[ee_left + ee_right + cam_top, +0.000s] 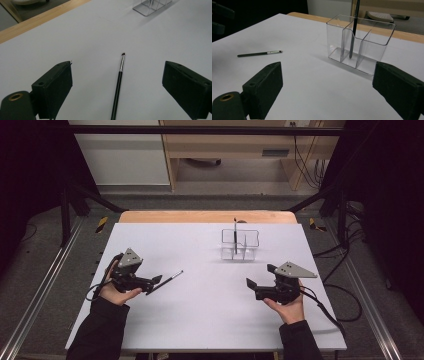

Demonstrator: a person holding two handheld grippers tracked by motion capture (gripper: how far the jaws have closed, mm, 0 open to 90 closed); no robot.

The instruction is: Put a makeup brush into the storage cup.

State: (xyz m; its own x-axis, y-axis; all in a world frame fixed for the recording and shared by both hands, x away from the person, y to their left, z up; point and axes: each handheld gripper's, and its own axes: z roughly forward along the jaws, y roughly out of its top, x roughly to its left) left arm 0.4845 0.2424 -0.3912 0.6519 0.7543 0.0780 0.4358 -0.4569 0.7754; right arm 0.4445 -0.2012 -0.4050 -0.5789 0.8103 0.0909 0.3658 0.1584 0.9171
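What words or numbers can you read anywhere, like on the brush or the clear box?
None can be read. The brush lying on the table is plain black with a silver band, the clear box has no label, and the left hand-held gripper and right hand-held gripper show no writing.

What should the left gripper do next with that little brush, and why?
Probably shut the left gripper on the brush: its fingers are open, and the brush lies loose on the table between them. Another brush already stands in the holder.
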